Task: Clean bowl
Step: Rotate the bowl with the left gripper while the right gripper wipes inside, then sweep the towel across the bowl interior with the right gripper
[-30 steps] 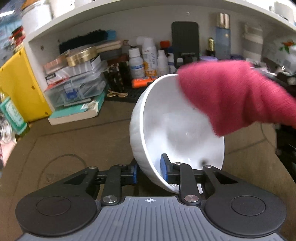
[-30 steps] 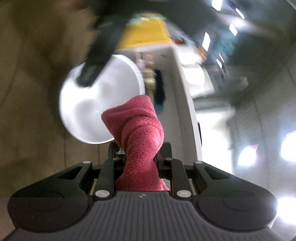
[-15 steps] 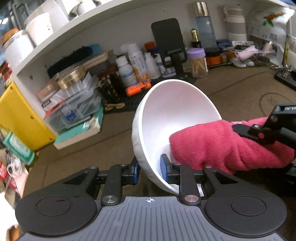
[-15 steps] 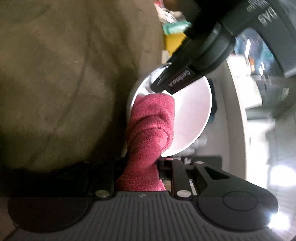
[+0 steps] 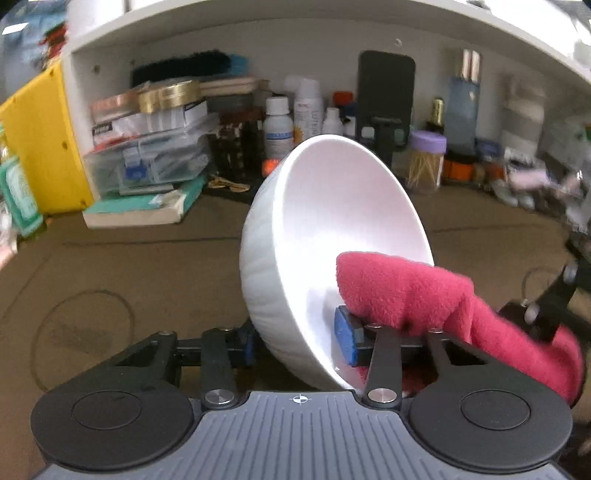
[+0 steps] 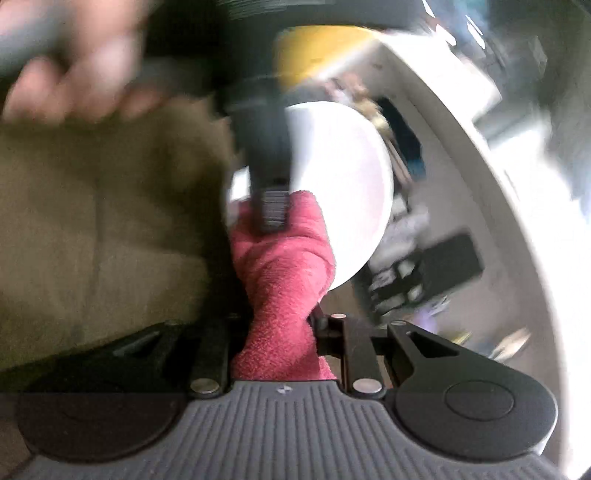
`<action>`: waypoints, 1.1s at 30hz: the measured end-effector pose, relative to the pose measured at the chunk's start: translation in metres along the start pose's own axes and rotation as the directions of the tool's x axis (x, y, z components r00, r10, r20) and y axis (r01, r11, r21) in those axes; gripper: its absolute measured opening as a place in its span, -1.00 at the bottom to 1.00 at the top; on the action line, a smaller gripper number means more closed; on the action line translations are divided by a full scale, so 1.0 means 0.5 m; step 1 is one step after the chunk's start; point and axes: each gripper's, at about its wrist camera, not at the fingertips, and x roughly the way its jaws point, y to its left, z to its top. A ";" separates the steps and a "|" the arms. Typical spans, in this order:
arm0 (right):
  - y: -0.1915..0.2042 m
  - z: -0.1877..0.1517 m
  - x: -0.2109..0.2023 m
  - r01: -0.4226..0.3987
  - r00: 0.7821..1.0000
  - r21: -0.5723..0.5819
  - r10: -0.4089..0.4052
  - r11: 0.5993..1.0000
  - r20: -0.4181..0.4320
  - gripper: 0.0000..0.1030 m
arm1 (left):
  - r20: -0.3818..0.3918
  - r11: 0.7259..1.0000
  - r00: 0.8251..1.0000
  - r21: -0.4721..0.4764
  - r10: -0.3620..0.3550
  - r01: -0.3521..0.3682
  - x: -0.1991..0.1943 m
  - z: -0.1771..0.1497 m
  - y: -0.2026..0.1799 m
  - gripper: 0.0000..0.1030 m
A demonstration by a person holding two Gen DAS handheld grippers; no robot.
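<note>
While the left gripper (image 5: pixel 297 341) clamps its two blue-padded fingers on the wall of the bowl (image 5: pixel 332 236), one pad outside and one inside, the bowl is held tipped on its side above the brown table (image 5: pixel 122 266), its mouth facing right. The bowl is white and glossy, smooth inside, with faint upright ribs on its rounded outer wall. A red cloth (image 5: pixel 413 291), thick and fuzzy like fleece, lies bunched against the lower inside of the bowl, draped over the inner pad. The right gripper (image 6: pixel 280 332) pinches that cloth tightly between its black fingers, the fabric twisted into a rope. The right wrist view is blurred; a hand (image 6: pixel 70 85) shows at its upper left. Bottles, boxes and a round gold tin (image 5: pixel 173 94) crowd the white shelf (image 5: pixel 236 33) behind.
</note>
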 end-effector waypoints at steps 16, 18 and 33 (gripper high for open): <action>-0.195 0.197 0.182 -0.030 0.999 0.196 0.036 0.980 -0.027 -0.55 | -0.025 0.950 1.000 0.312 0.019 -0.010 -0.032 0.002 0.001 -0.51; -0.166 0.213 0.220 0.055 0.997 0.021 -0.054 0.998 -0.058 -0.52 | -0.031 0.944 1.000 0.330 -0.002 0.012 -0.028 0.006 0.008 -0.46; -0.233 0.133 0.338 -0.046 0.982 0.222 0.085 0.974 -0.171 -0.49 | 0.035 0.994 0.999 -0.109 -0.017 0.021 0.030 -0.022 -0.015 0.28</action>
